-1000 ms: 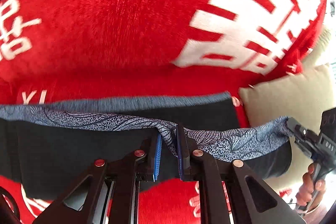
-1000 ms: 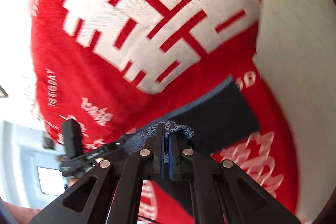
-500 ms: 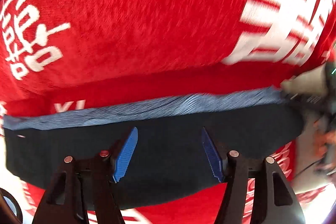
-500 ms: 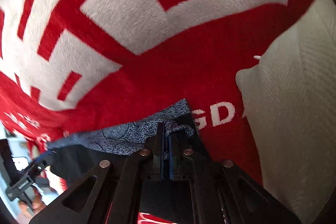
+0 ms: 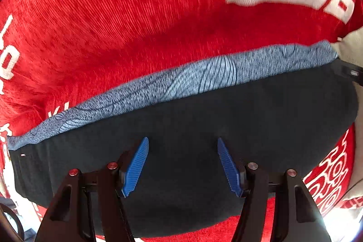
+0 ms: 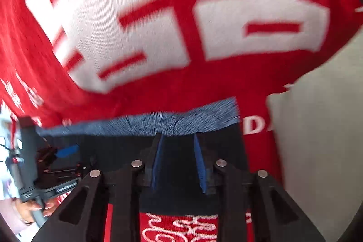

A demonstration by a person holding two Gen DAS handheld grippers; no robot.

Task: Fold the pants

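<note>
**we have just let the fold go**

a second ago both of our grippers were clenched on the patterned grey-blue edge of the pants, holding it up off the red blanket. half a second ago the left one had already let go while the right one still pinched its corner. now that edge lies flat as a pale band along the far side of the dark cloth, so the top layer has been laid over the lower one and this fold looks set down. we judge that the next step is a further fold or some smoothing, though the pictures do not tell us which.

the left gripper hangs over the middle of the dark cloth with its jaws released and standing wide. nothing sits between the blue pads, and we cannot tell whether their tips brush the fabric.

the right gripper is at the right end of the pants, near the pale cushion. its jaws are opening, only a narrow gap so far. the patterned band lies just past the tips, not pinched, and only dark cloth shows behind the gap.

the pants lie folded across the red blanket, their long side running between the two grippers.
</note>
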